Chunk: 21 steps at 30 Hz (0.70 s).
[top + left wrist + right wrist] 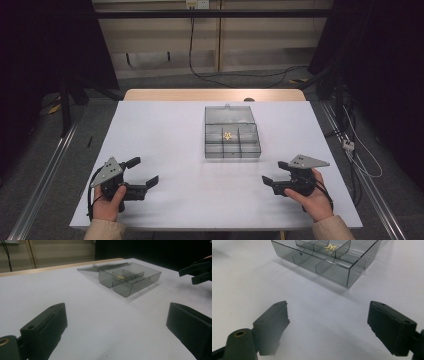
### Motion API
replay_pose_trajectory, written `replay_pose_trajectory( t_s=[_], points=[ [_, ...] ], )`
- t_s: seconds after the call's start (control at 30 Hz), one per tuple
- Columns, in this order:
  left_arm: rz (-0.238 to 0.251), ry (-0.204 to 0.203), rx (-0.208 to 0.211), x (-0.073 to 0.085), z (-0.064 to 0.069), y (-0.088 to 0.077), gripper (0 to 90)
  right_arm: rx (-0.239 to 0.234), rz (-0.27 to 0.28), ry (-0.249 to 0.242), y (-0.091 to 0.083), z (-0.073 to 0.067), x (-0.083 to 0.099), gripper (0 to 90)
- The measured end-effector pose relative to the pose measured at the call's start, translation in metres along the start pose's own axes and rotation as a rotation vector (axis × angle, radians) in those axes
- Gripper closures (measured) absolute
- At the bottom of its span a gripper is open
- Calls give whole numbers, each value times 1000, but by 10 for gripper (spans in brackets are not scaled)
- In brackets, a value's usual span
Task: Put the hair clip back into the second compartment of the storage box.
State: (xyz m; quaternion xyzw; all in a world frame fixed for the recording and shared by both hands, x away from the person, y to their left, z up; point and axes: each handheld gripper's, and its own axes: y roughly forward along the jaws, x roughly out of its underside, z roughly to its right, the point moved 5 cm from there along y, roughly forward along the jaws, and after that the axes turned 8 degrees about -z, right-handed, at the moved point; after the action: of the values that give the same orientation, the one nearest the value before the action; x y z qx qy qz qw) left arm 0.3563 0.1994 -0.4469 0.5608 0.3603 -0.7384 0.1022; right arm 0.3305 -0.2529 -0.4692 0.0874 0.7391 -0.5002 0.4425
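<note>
A clear grey compartment box [233, 148] lies in the middle of the white table [165, 135], its lid folded flat behind it. A small gold star-shaped piece [227, 135] rests in one middle compartment; it glints in the right gripper view as the gold piece [330, 247]. My left gripper [140, 171] sits low at the near left, open and holding nothing. My right gripper [274, 171] sits at the near right, open and holding nothing. The box [130, 277] lies well ahead of the left jaws, and the box [325, 258] is just ahead of the right jaws.
The table's wooden far edge [215, 94] shows behind the white top. Cables [235, 75] trail over the floor beyond it, with dark curtains at both sides. The other gripper [198, 271] shows at the right of the left gripper view.
</note>
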Motion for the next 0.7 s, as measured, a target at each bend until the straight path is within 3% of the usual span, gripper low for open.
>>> replay_pose_trajectory(
  t_s=[0.37,0.7],
  points=[
    [-1,2,3,0,1,0,30,16,11,24,-9,5,13,165],
    [-5,3,1,0,0,1,30,24,-6,10,-7,5,16,159]
  ],
)
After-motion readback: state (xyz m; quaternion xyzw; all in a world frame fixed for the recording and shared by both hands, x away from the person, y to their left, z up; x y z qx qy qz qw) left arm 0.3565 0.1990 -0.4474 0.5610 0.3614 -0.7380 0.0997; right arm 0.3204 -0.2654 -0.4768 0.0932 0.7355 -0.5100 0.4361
